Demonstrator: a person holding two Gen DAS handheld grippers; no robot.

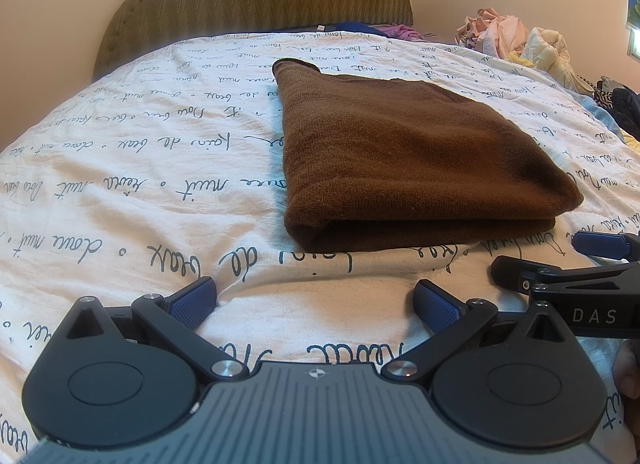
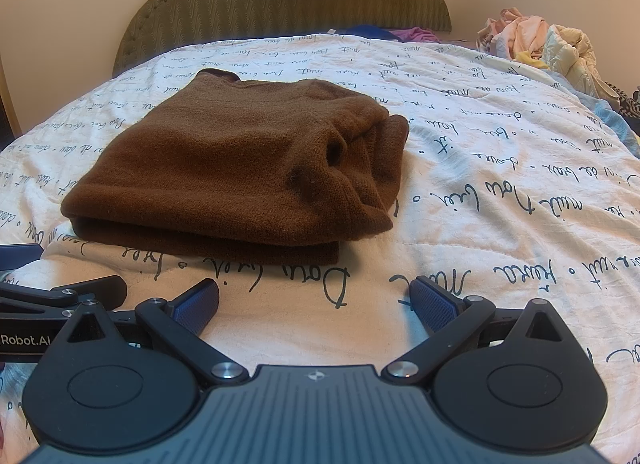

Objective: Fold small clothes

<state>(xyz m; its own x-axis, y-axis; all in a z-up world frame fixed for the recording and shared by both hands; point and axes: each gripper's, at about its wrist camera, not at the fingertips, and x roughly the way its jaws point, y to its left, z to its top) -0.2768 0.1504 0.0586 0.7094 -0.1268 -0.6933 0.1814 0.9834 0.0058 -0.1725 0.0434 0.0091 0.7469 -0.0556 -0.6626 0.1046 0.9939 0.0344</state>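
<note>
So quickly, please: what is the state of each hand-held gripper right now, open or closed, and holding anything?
Left hand-held gripper: open, holding nothing.
Right hand-held gripper: open, holding nothing; the folded brown sweater lies apart on the bed.

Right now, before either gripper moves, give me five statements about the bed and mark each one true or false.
1. The brown sweater lies folded on the quilt. True.
2. The left gripper is shut on the sweater. False: its jaws are open, holding nothing, short of the near fold.
3. The right gripper is open and empty. True.
4. The quilt is plain white. False: it is printed with dark handwritten script.
5. A heap of pale clothes sits at the far right of the bed, apart from the sweater. True.
</note>
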